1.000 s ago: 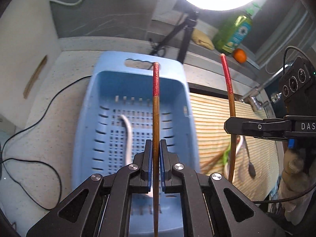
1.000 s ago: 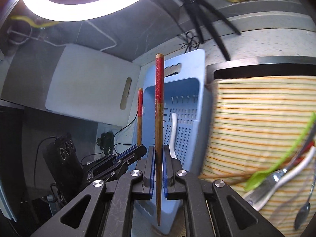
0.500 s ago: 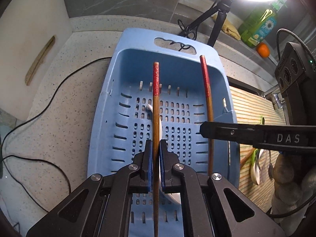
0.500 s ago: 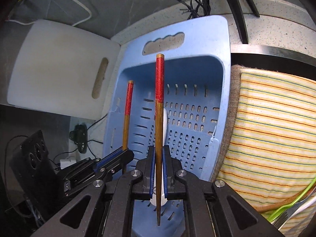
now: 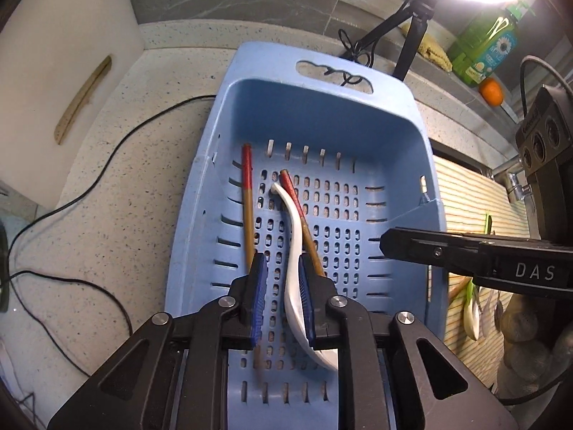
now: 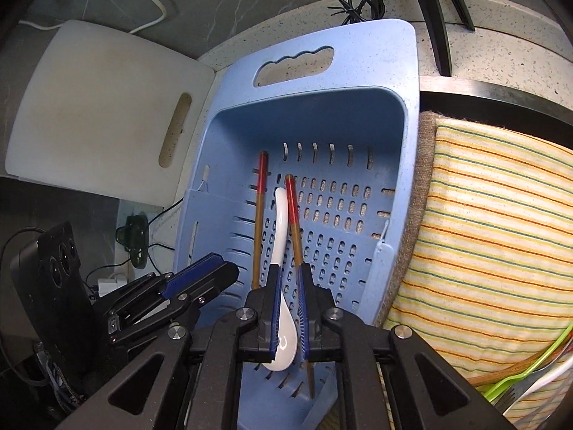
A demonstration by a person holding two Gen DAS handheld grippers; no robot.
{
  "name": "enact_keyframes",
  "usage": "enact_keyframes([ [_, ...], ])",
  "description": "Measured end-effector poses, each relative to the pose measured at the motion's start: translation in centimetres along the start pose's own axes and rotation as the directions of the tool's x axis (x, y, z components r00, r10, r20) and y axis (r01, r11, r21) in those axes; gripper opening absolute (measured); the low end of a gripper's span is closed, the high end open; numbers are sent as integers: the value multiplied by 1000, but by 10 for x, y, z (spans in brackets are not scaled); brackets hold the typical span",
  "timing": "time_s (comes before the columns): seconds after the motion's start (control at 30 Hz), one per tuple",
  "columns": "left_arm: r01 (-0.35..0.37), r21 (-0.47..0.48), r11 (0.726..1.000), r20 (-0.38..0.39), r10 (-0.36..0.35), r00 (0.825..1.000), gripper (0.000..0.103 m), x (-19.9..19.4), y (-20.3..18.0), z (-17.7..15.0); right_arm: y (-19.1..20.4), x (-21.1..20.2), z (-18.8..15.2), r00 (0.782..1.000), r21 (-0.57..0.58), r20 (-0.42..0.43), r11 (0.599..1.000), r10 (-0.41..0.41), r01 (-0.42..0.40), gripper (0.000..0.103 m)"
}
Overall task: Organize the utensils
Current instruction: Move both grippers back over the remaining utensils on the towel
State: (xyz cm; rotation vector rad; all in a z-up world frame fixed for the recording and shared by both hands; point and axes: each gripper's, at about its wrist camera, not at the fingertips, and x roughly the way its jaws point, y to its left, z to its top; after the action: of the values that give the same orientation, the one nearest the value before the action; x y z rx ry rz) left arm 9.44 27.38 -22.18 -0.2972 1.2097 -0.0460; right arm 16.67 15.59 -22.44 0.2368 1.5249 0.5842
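A blue slotted basket [image 5: 229, 165] [image 6: 401, 165] lies on the speckled counter. On its floor lie two red-tipped wooden chopsticks, one on the left [image 5: 247, 197] [image 6: 258, 208] and one on the right [image 5: 298, 211] [image 6: 293, 215], with a white spoon [image 5: 292, 222] [image 6: 281, 222] between them. My left gripper [image 5: 282, 261] [image 6: 211, 272] hovers over them, its jaws opening, no chopstick between its pads. My right gripper [image 6: 290, 272] is also opening just above the spoon, gripping nothing. One of its fingers [image 5: 429, 254] reaches in from the right.
A white cutting board [image 5: 53, 71] [image 6: 100, 107] leans at the left. A striped cloth [image 6: 483, 233] with several utensils, including a green one [image 6: 519, 376], lies right of the basket. Black cables [image 5: 107, 165], a light stand [image 5: 412, 39], a green bottle [image 5: 483, 50] and an orange [image 5: 491, 91] stand behind.
Both grippers came down over the basket holding upright chopsticks, then their jaws parted. The two chopsticks now lie flat on the basket floor beside the spoon.
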Motion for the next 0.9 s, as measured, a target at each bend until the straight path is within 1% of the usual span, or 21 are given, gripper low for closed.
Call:
enact_keyframes([
  [0.1,-3,2,1000,17,3,1000,16,-8,-4,-3,0,-9,-5,1000,-15,11,1000,9,-9,12],
  [0.2,-3,2,1000,34,3,999,16,-16,-10,-7,-1,-23,-12,999,-44,35,999,9,-7,18],
  [0.4,3,15,1000,62,-4,998,16,-30,-31,-16,-14,-57,-26,996,-80,84,996,33,-26,26],
  [0.53,10,34,999,77,-13,997,16,-38,-50,-21,-29,-86,-37,992,-109,122,994,26,-13,27],
  [0.63,29,50,998,86,-33,996,16,-43,-68,-26,-44,-110,-46,987,-120,156,993,33,-14,30],
  [0.73,48,70,996,91,-55,994,16,-47,-87,-32,-61,-131,-52,984,-141,175,990,37,-12,31],
  [0.9,79,99,992,93,-88,992,16,-51,-121,-42,-94,-167,-62,976,-124,215,992,28,-1,33],
])
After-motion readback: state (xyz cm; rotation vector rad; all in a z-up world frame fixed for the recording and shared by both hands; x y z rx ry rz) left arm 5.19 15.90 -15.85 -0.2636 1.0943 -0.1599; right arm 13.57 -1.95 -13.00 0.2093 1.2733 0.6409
